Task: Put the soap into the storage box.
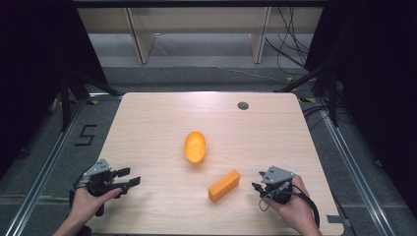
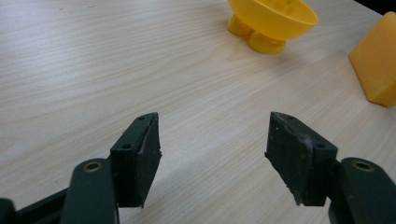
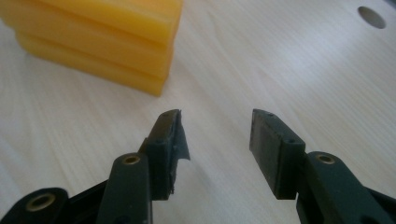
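From above, the person's two hands rest near the front corners of the table [image 1: 147, 118], each holding a tool. The left tool [image 1: 129, 178] points in toward the middle with its jaws spread and nothing between them. The right tool [image 1: 257, 181] sits just beside the orange block [image 1: 224, 185], also released, its tips aimed at the block's near end, which looks to me like the start of a reach. The block lies flat and slanted, and the orange perforated dish [image 1: 195, 146] stands apart from it, nearer the table's centre, so both hands have an open approach. A small round hole [image 1: 243, 105] marks the far side of the wood.

In the left gripper view, the left tool [image 2: 214, 140] hangs low over bare wood, jaws wide and empty. The dish [image 2: 272, 16] stands ahead on stubby feet, bowl side up, with the block [image 2: 377, 65] off to its right, both well clear of the tips.

In the right gripper view, the right tool [image 3: 215, 137] is likewise open over the table, holding nothing. The block [image 3: 100, 37] lies close ahead and to the left, not touched, showing layered edges; I'd judge the tool needs to swing left to straddle it
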Demonstrator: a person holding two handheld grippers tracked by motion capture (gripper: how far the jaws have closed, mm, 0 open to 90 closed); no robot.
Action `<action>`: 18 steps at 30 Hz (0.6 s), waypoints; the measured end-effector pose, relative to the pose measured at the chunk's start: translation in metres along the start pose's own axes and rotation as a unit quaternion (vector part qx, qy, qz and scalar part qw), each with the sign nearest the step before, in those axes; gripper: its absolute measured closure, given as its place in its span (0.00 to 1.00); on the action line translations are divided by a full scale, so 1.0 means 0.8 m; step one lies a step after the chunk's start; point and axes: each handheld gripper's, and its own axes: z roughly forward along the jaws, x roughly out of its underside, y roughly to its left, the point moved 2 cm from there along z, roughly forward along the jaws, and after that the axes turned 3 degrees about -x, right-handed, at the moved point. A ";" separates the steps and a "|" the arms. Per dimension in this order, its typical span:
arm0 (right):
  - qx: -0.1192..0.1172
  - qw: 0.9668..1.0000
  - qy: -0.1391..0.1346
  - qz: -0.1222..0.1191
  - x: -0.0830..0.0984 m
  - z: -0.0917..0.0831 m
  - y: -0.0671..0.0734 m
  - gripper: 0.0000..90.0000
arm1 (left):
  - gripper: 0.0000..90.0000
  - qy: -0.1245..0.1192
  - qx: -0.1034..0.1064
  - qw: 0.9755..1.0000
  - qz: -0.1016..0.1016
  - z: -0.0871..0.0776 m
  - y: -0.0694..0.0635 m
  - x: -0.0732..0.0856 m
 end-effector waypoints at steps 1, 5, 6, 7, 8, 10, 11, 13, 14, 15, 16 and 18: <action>-0.003 1.000 0.010 -0.012 -0.001 -0.002 0.000 0.59 | 0.37 0.003 -0.003 1.000 -0.002 0.000 0.000 0.001; -0.023 0.997 0.049 -0.058 -0.010 -0.009 -0.003 0.58 | 0.36 0.006 0.000 1.000 0.003 -0.001 0.001 0.002; -0.030 0.993 0.081 -0.078 -0.019 -0.013 -0.005 0.54 | 0.36 0.005 0.001 1.000 0.003 -0.002 0.001 0.002; -0.042 0.992 0.081 -0.088 -0.021 -0.011 -0.004 0.53 | 0.36 0.006 -0.001 1.000 0.004 -0.001 0.000 0.002; -0.058 0.986 0.114 -0.107 -0.026 -0.013 -0.005 0.52 | 0.36 0.005 -0.002 1.000 0.004 -0.001 -0.002 0.002; -0.063 0.982 0.119 -0.131 -0.031 -0.013 -0.006 0.51 | 0.36 0.008 -0.002 1.000 0.009 -0.001 -0.002 0.002; -0.069 0.979 0.138 -0.131 -0.035 -0.013 -0.006 0.51 | 0.36 0.006 0.002 1.000 0.011 -0.001 -0.002 0.002; -0.082 0.971 0.160 -0.155 -0.045 -0.012 -0.008 0.50 | 0.36 0.007 0.007 1.000 0.011 0.000 -0.003 0.002; -0.101 0.962 0.176 -0.184 -0.055 -0.009 -0.011 0.47 | 0.36 0.008 0.008 1.000 0.011 0.001 -0.003 0.002; -0.101 0.959 0.186 -0.191 -0.058 -0.008 -0.012 0.47 | 0.36 0.011 0.007 1.000 0.015 0.000 -0.002 0.002; -0.101 0.959 0.186 -0.191 -0.058 -0.008 -0.012 0.47 | 0.36 0.011 0.007 1.000 0.015 0.000 -0.002 0.002; -0.100 0.952 0.207 -0.201 -0.067 -0.004 -0.012 0.46 | 0.36 0.012 0.009 1.000 0.019 0.000 -0.003 0.003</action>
